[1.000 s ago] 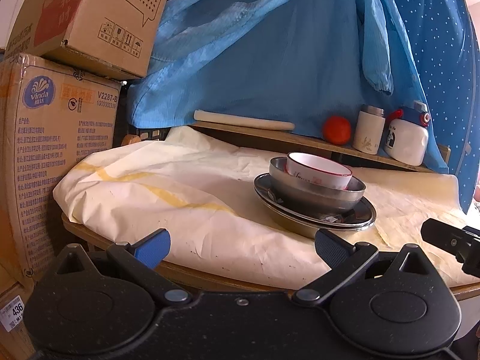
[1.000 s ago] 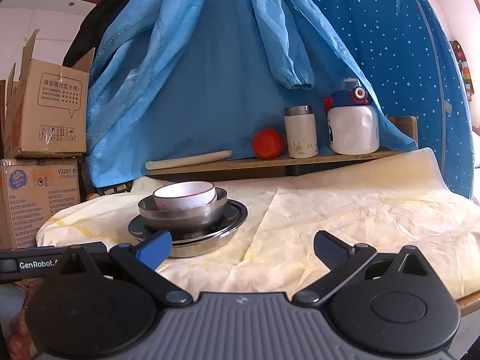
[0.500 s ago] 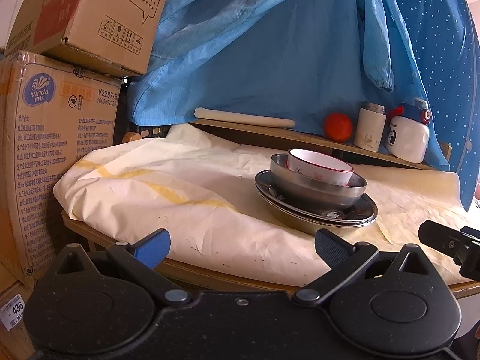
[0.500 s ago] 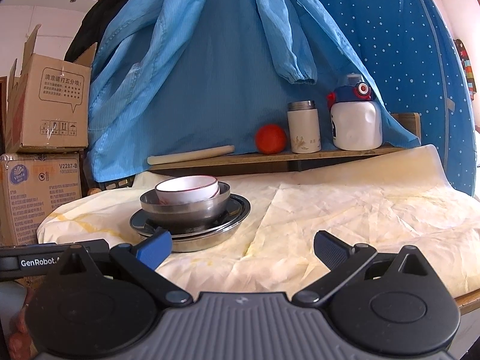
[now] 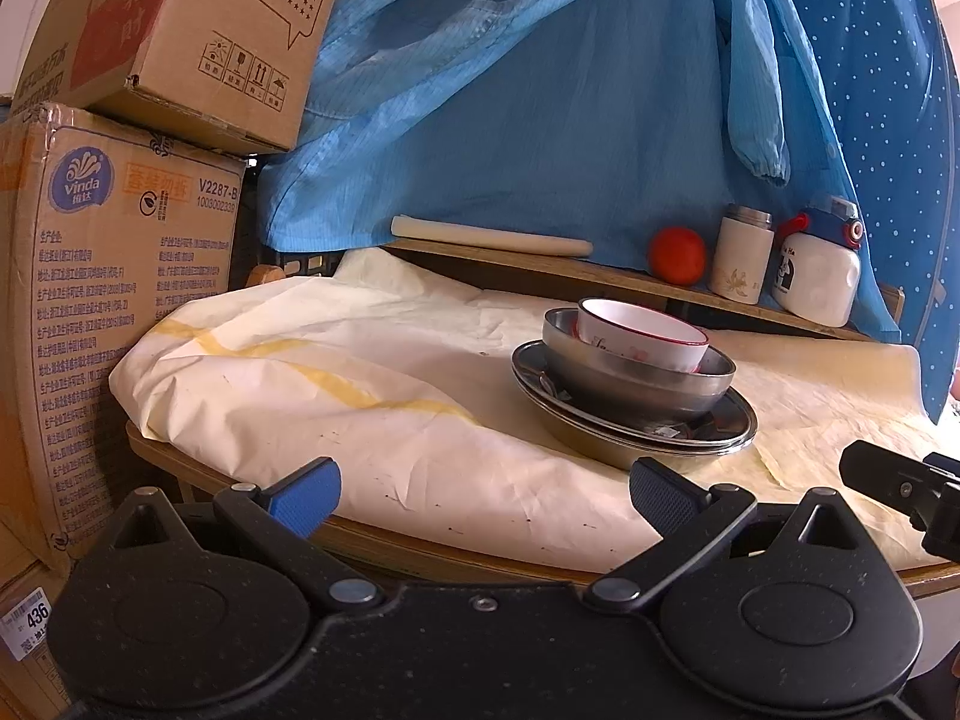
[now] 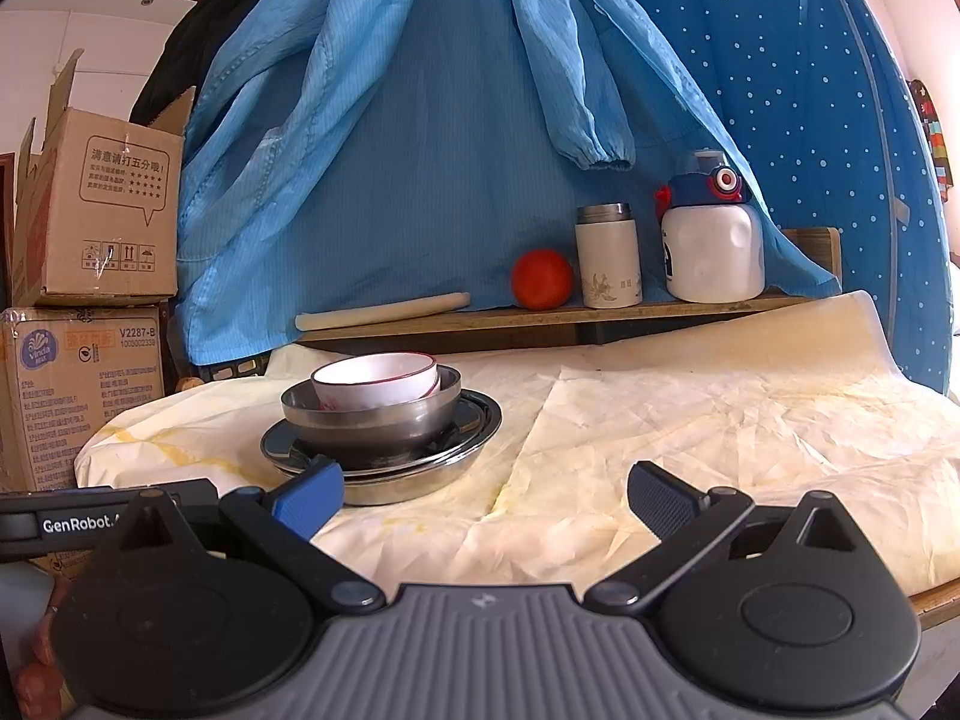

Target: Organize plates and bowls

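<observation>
Dishes sit stacked near the front left of the table (image 6: pixel 720 420): we see a white bowl (image 6: pixel 375 381) with a red rim nested in a steel bowl (image 6: pixel 372 420), which rests on steel plates (image 6: pixel 384 468). A cream cloth (image 5: pixel 360 390) covers the tabletop under them. Our left gripper (image 5: pixel 480 489) holds its blue-padded fingers (image 5: pixel 306 495) spread wide and grips nothing, short of the table edge, with the stack ahead to its right. Our right gripper (image 6: pixel 483 495) is likewise spread wide and empty, its left finger just in front of the plates. On the shelf (image 6: pixel 540 315) behind stand an orange ball (image 6: pixel 542 279), a white flask (image 6: pixel 607 258) and a white jug (image 6: pixel 711 246). Cardboard boxes (image 5: pixel 120 300) rise at the left.
</observation>
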Tool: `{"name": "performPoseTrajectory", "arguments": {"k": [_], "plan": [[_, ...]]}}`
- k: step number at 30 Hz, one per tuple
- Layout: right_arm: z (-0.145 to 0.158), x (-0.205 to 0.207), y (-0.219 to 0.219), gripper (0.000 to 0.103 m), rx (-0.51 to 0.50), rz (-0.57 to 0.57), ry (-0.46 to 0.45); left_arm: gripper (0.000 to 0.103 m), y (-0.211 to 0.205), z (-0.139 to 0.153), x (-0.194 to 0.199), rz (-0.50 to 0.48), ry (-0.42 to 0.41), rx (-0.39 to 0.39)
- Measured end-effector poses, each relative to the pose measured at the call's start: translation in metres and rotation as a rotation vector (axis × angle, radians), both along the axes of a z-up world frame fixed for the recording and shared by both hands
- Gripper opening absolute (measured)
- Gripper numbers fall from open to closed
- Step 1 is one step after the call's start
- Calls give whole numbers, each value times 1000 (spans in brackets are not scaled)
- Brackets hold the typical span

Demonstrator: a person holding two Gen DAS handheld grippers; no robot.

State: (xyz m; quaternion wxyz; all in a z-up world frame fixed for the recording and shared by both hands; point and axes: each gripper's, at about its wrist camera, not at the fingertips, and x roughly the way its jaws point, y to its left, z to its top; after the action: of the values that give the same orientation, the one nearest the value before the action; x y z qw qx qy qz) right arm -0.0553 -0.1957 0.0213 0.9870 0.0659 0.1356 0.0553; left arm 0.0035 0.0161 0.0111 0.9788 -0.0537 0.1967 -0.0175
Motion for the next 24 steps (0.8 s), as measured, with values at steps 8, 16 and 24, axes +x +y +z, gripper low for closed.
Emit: {"name": "performPoseTrajectory", "arguments": {"k": [8, 16, 24], "plan": [[1, -1, 0, 103, 0, 1, 1, 102, 0, 0, 0, -1, 2, 2], [1, -1, 1, 103, -3, 0, 1, 102, -2, -1, 0, -10, 16, 16], [1, -1, 1, 103, -9, -4, -1, 102, -3, -1, 1, -2, 17, 25]]}}
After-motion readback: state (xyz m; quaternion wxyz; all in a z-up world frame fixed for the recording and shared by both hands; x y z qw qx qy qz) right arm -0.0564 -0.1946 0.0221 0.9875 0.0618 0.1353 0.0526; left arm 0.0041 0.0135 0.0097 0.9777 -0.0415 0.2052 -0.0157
